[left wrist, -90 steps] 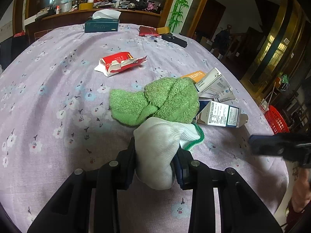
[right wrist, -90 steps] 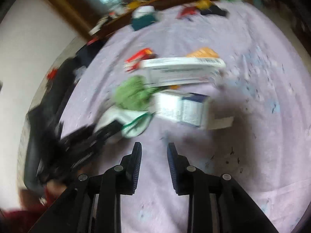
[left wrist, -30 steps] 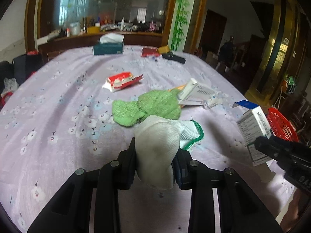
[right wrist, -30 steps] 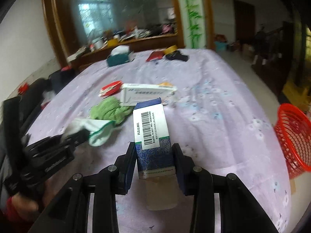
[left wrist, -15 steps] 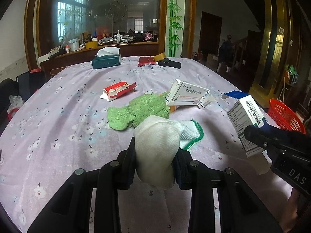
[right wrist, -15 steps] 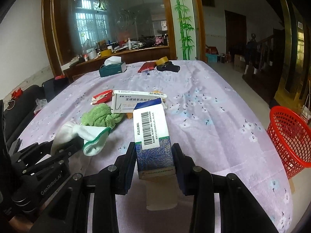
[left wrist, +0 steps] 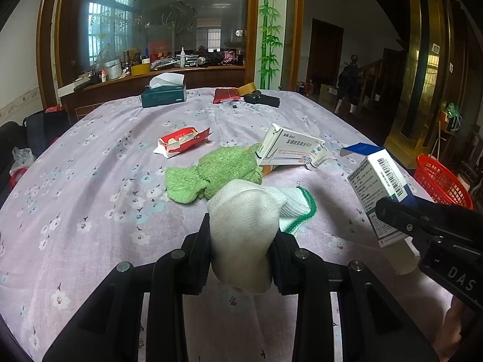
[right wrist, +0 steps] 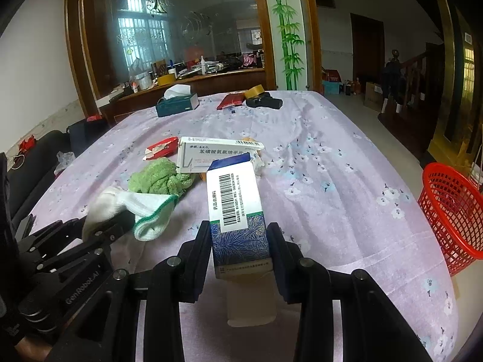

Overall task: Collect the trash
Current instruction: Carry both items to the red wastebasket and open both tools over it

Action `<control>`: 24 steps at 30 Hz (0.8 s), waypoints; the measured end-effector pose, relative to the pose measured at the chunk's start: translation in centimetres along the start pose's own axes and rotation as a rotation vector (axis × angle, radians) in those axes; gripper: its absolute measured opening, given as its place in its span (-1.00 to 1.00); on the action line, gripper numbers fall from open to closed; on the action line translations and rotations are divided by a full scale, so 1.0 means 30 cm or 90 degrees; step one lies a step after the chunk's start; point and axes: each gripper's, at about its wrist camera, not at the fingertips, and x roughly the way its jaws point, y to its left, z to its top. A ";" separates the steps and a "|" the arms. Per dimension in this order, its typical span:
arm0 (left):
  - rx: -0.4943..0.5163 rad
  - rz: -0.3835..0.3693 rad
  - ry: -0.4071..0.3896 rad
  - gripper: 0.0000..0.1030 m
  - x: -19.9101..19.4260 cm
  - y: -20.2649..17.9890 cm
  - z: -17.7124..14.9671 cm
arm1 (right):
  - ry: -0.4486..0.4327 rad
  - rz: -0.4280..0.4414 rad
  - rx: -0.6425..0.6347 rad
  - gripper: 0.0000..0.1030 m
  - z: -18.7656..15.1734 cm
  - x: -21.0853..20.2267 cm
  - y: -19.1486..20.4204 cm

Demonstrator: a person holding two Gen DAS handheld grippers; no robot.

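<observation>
Home dining room: clothed table [left wrist: 90, 157], staircase [right wrist: 422, 60].

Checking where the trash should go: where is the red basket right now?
The red basket stands on the floor off the table's right edge, at the far right of both wrist views, beyond the blue-and-white box held in the right gripper.

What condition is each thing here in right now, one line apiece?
white sock: pinched in left jaws, cuff dangling.
blue box: clamped in right jaws, top flap open.
white carton: lying on table, end flap torn open.
red packet: torn open, lying flat.
green cloth: crumpled on table.
red basket: upright beside table.
</observation>
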 end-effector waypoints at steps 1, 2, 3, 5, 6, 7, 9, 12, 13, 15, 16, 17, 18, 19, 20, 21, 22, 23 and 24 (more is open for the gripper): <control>0.000 -0.001 0.000 -0.40 0.001 0.000 0.000 | -0.001 0.002 -0.001 -0.21 0.002 -0.006 0.003; 0.001 0.000 0.001 -0.39 0.003 -0.002 0.000 | -0.003 0.003 -0.001 -0.21 0.003 -0.012 0.003; 0.000 0.000 0.001 -0.40 0.000 0.000 0.000 | -0.004 0.004 0.000 -0.21 0.004 -0.016 0.005; 0.000 -0.002 0.003 -0.40 0.001 0.000 0.000 | -0.004 0.008 0.003 -0.21 0.003 -0.025 0.004; 0.000 -0.004 0.006 -0.40 0.003 0.000 0.001 | -0.002 0.011 0.004 -0.21 0.003 -0.029 0.004; 0.000 -0.003 0.008 -0.40 0.004 -0.001 0.001 | -0.002 0.013 0.006 -0.21 0.002 -0.035 0.003; -0.002 -0.004 0.010 -0.40 0.003 -0.001 0.000 | -0.003 0.014 0.007 -0.21 0.001 -0.048 0.002; -0.006 -0.005 0.013 -0.39 0.003 0.001 0.001 | -0.008 0.014 0.003 -0.21 0.004 -0.067 0.002; -0.008 -0.007 0.014 -0.39 0.002 0.001 0.002 | -0.010 0.014 0.002 -0.21 0.006 -0.072 0.003; -0.008 -0.007 0.013 -0.40 -0.004 -0.003 0.005 | -0.013 0.015 0.002 -0.21 0.007 -0.083 0.004; -0.007 -0.006 0.011 -0.40 -0.004 -0.002 0.004 | -0.014 0.015 0.001 -0.21 0.007 -0.088 0.004; -0.005 -0.006 0.010 -0.40 -0.007 -0.005 0.006 | -0.015 0.015 0.001 -0.21 0.006 -0.092 0.003; -0.004 -0.007 0.009 -0.40 -0.010 -0.006 0.008 | -0.016 0.016 0.001 -0.21 0.007 -0.096 0.001; -0.004 -0.006 0.008 -0.40 -0.013 -0.007 0.010 | -0.016 0.017 0.003 -0.21 0.006 -0.100 0.000; -0.004 -0.006 0.007 -0.40 -0.016 -0.008 0.013 | -0.017 0.018 0.004 -0.21 0.007 -0.103 -0.002; -0.003 -0.006 0.006 -0.40 -0.019 -0.009 0.014 | -0.017 0.020 0.004 -0.21 0.007 -0.107 -0.002; -0.002 -0.006 0.005 -0.39 -0.023 -0.012 0.016 | -0.018 0.020 0.004 -0.21 0.008 -0.107 -0.002; -0.001 -0.006 0.004 -0.39 -0.026 -0.014 0.017 | -0.018 0.020 0.004 -0.21 0.008 -0.110 -0.003; -0.001 -0.006 0.003 -0.39 -0.029 -0.016 0.018 | -0.019 0.021 0.004 -0.21 0.007 -0.112 -0.006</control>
